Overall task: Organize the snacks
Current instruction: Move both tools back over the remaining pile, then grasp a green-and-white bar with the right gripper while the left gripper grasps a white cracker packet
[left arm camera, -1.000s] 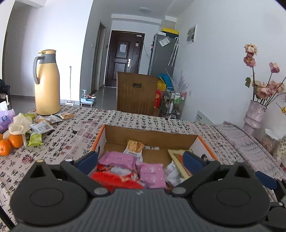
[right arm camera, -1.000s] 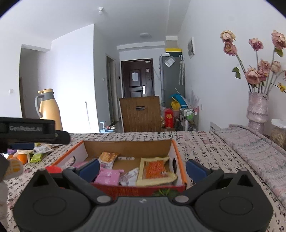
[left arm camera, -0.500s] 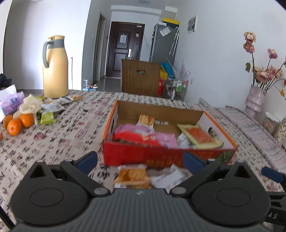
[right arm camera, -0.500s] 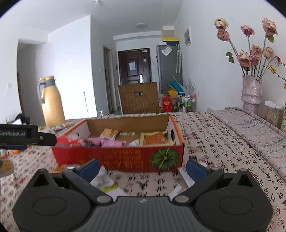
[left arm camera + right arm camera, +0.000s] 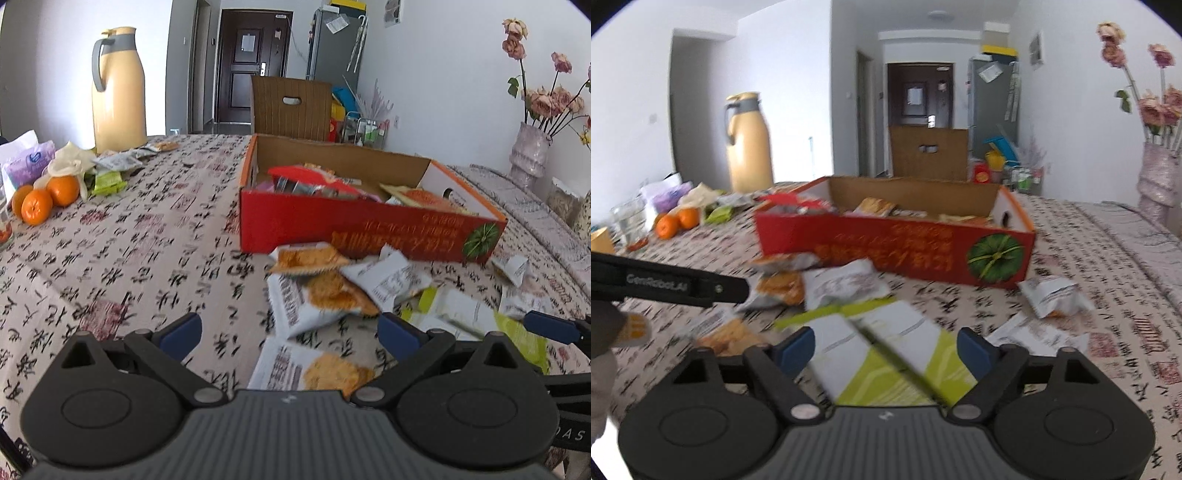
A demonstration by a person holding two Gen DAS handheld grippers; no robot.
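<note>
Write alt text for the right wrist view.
The right gripper, jaws closing, straddles a white and green snack packet on the patterned tablecloth, without pressing it. Beyond lie loose packets and the red snack box; the left gripper enters at left.

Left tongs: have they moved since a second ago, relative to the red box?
Yes. The left tongs have pulled back and down from over the red box; the box is now beyond their tips, with loose snack packets between them.
</note>
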